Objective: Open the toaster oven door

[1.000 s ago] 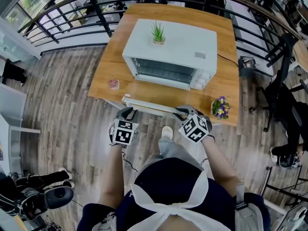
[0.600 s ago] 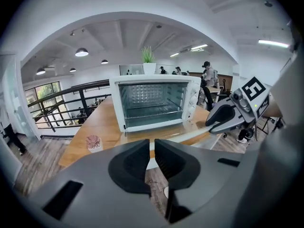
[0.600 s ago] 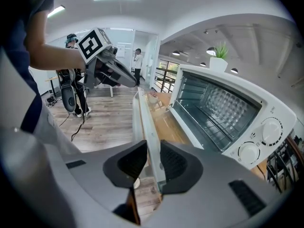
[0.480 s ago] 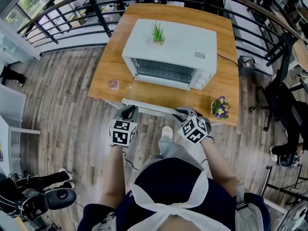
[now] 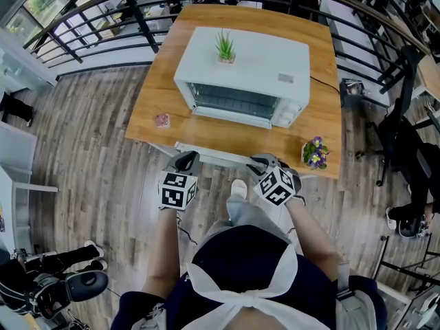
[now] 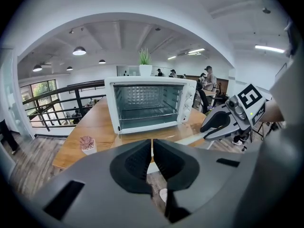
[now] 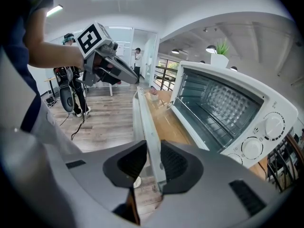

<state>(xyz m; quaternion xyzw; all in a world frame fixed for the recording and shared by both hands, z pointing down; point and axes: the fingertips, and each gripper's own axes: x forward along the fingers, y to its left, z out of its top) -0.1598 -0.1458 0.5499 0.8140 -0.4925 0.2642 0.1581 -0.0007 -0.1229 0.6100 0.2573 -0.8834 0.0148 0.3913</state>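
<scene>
The white toaster oven [image 5: 244, 64] stands on the wooden table [image 5: 323, 115], its glass door [image 5: 213, 153] folded down flat past the table's front edge. My right gripper [image 5: 260, 162] is shut on the door's front edge near its right end. In the right gripper view the door [image 7: 145, 118] runs between the pads of that gripper [image 7: 153, 160], beside the open cavity [image 7: 213, 108]. My left gripper [image 5: 185, 161] hangs just off the door's left end. Its jaws [image 6: 152, 148] are shut with nothing between them, facing the oven [image 6: 149, 103].
A small green plant [image 5: 225, 47] sits on top of the oven. A pink pot [image 5: 162, 120] stands at the table's left front and a purple-flowered pot [image 5: 315, 153] at its right front. A black railing [image 5: 103, 26] curves behind, with chairs [image 5: 405, 136] at the right.
My left gripper's jaws have closed with nothing in them, and it has shifted slightly towards the right. The right gripper and the door have barely moved.
</scene>
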